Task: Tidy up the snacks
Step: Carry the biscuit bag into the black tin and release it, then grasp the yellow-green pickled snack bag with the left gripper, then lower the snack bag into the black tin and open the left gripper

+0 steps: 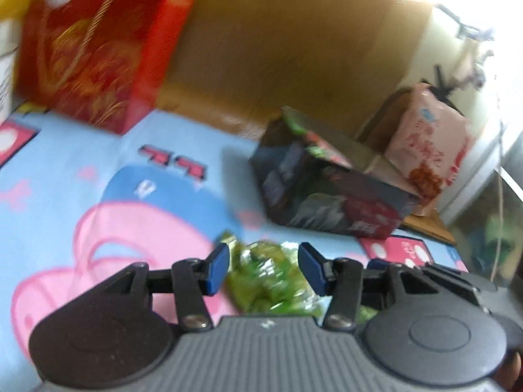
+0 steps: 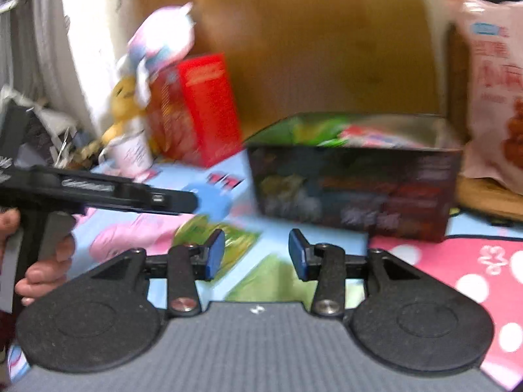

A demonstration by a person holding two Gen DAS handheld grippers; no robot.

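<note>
A green snack packet (image 1: pixel 264 281) lies on the cartoon-printed bedsheet (image 1: pixel 65 170), low in the middle of the left wrist view, directly between the blue pads of the left hand-held gripper (image 1: pixel 263 269). The jaws stand partly open with a gap on each side of the packet; the pads do not appear to press it, though motion blur makes the contact hard to read. In the right wrist view the same packet (image 2: pixel 212 245) shows left of centre, partly behind that gripper's left pad, and a second green patch (image 2: pixel 278 277) lies lower, too blurred to name.

The right hand-held gripper (image 2: pixel 256 253) is partly open with nothing between its pads; only sheet shows in the gap. At the left edge of that view a hand (image 2: pixel 36 261) grips the handle of the other tool.

Beyond the packet, in the middle right of both views, sits a dark open box (image 2: pixel 353 192) with green and red wrappers (image 2: pixel 343 134) already inside. A pink snack bag (image 2: pixel 493 91) leans at the far right, and a red gift box (image 1: pixel 98 49) stands at the upper left of the left wrist view, against a brown headboard (image 1: pixel 278 49).

By my reading, the step in hand is picking up the loose green packet to add it to the dark box. The next move calls for closing the left jaws squarely on the crinkly packet, lifting it clear of the sheet, and carrying it over the box's near wall before letting go. A thin, slippery wrapper could slide out if pinched only by its edge.
</note>
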